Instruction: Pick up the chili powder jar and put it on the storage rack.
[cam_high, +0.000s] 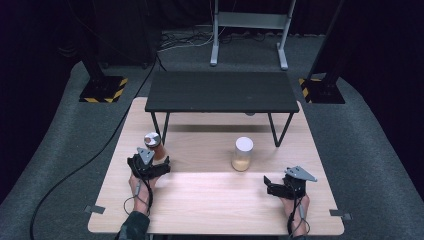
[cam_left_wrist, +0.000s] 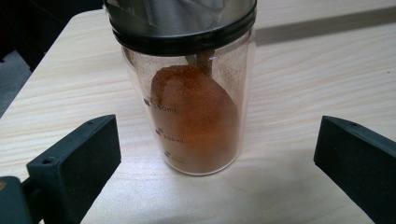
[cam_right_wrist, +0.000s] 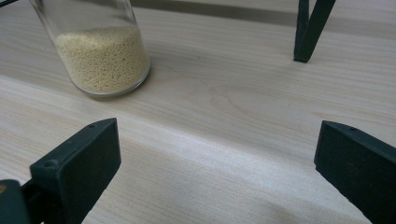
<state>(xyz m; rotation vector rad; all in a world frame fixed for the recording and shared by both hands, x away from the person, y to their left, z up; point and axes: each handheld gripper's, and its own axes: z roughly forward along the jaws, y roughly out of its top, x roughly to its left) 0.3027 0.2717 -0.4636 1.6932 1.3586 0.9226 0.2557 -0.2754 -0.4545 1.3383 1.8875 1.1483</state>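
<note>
Left gripper view puts the spice jar (cam_left_wrist: 196, 107), glass with a metal lid and reddish-brown powder heaped to one side, upright on the wooden table (cam_left_wrist: 299, 84), centred just ahead of the left gripper (cam_left_wrist: 217, 158), whose jaws stand wide apart and touch nothing. Closing off-centre or too high could, I judge, tip the tall jar. The right gripper (cam_right_wrist: 217, 158), likewise spread and empty, sits near the grain jar (cam_right_wrist: 100, 51).
</note>
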